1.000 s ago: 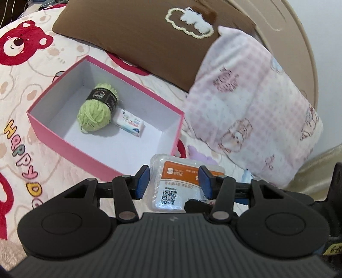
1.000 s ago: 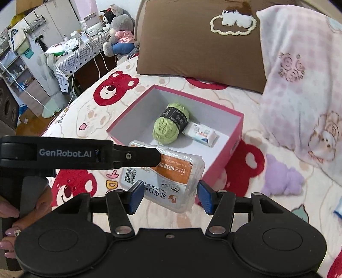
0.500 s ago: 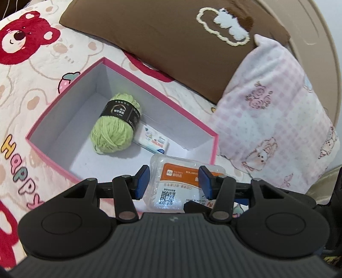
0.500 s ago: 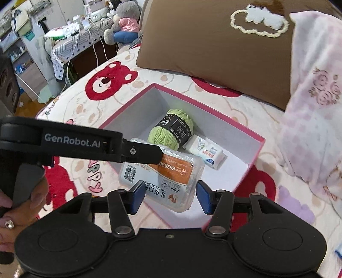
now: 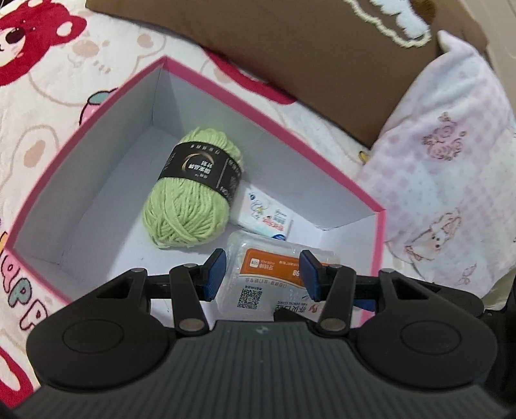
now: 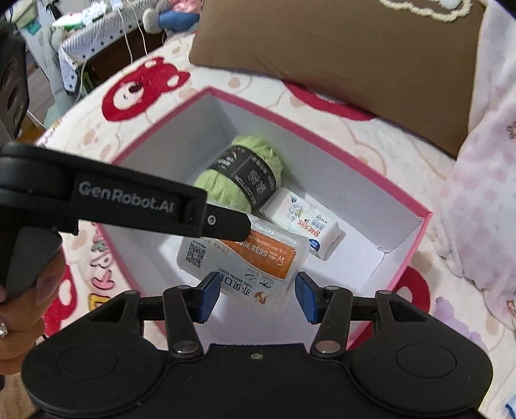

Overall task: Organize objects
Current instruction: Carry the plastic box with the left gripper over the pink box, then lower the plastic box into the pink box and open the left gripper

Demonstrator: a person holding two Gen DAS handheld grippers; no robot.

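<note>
My left gripper [image 5: 263, 270] is shut on a clear plastic dental pack [image 5: 274, 277] with an orange label and holds it over the near right part of the pink box [image 5: 225, 88]. The same pack [image 6: 242, 258] shows in the right wrist view, with the left gripper's finger across it. My right gripper [image 6: 254, 298] is open just behind the pack, and I see no contact with it. In the box lie a green yarn ball [image 5: 190, 199] with a black band and a small white tissue pack [image 5: 267, 219], side by side.
A brown pillow [image 5: 306, 42] lies behind the box and a pink checked pillow [image 5: 451, 180] to its right. The box sits on a bear-print bedspread [image 5: 48, 80]. A cluttered table and plush toys [image 6: 106, 25] stand beyond the bed's left edge.
Both grippers have moved forward and down over the box. The dental pack, still held by the left gripper, has gone from the box's near rim to above its inside.
</note>
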